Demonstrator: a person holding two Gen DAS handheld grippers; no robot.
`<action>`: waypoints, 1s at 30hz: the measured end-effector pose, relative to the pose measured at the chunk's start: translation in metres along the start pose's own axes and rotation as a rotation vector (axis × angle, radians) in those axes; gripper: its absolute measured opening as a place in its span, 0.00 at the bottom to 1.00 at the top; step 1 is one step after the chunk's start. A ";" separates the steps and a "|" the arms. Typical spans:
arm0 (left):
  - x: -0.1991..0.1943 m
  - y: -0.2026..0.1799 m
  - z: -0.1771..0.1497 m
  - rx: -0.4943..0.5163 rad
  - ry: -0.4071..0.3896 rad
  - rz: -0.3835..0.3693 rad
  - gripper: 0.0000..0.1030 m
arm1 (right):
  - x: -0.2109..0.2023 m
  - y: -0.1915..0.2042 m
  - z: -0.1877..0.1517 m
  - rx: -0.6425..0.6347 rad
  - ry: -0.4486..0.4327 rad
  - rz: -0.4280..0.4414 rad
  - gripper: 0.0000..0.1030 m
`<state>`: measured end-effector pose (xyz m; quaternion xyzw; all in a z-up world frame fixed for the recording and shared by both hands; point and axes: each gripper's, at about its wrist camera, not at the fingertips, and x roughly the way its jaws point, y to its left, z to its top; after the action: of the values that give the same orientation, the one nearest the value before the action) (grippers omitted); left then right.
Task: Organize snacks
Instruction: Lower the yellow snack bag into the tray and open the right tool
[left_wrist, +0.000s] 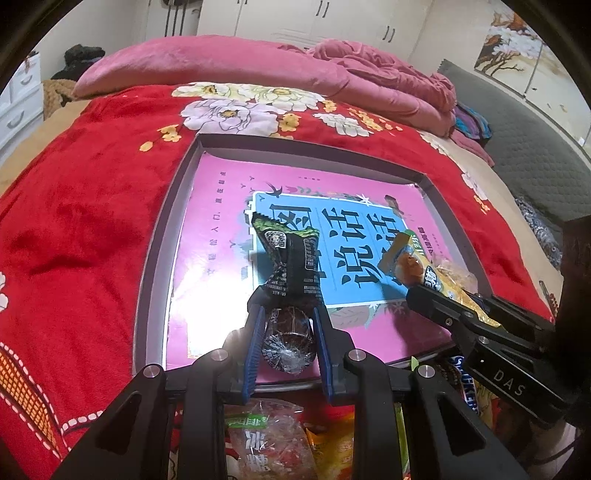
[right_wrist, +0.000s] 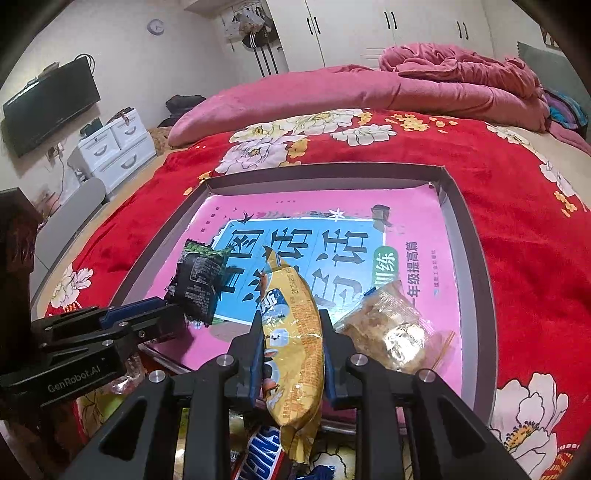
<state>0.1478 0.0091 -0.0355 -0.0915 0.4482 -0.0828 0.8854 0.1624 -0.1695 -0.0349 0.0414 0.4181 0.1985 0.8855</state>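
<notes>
My left gripper (left_wrist: 288, 314) is shut on a black and green snack packet (left_wrist: 291, 266), held over the near part of a grey-rimmed shallow box (left_wrist: 162, 236) lined with a pink and blue book cover. My right gripper (right_wrist: 291, 325) is shut on a yellow snack packet (right_wrist: 295, 332) over the same box. In the right wrist view the left gripper (right_wrist: 173, 317) with its black packet (right_wrist: 199, 280) is at the left. In the left wrist view the right gripper (left_wrist: 417, 295) with the yellow packet (left_wrist: 413, 262) is at the right. A clear packet of pale biscuits (right_wrist: 391, 328) lies in the box.
The box rests on a red flowered blanket (left_wrist: 81, 221) on a bed, with a pink quilt (left_wrist: 221, 62) behind. Below the grippers lies a pile of loose snacks, among them a Snickers bar (right_wrist: 262, 454) and a clear green-labelled packet (left_wrist: 258, 439). A dark wooden post (right_wrist: 14, 258) stands at the left.
</notes>
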 end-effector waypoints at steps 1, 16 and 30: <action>0.000 0.001 0.000 -0.003 0.000 -0.001 0.27 | 0.000 0.000 0.000 -0.003 0.001 -0.002 0.25; -0.001 0.012 0.001 -0.048 0.001 -0.002 0.27 | -0.006 0.002 -0.002 -0.021 -0.017 -0.017 0.34; -0.005 0.023 0.003 -0.079 -0.016 0.020 0.27 | -0.015 0.001 -0.003 -0.025 -0.034 -0.020 0.39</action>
<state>0.1484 0.0325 -0.0351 -0.1225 0.4450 -0.0555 0.8854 0.1506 -0.1748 -0.0257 0.0298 0.4008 0.1942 0.8948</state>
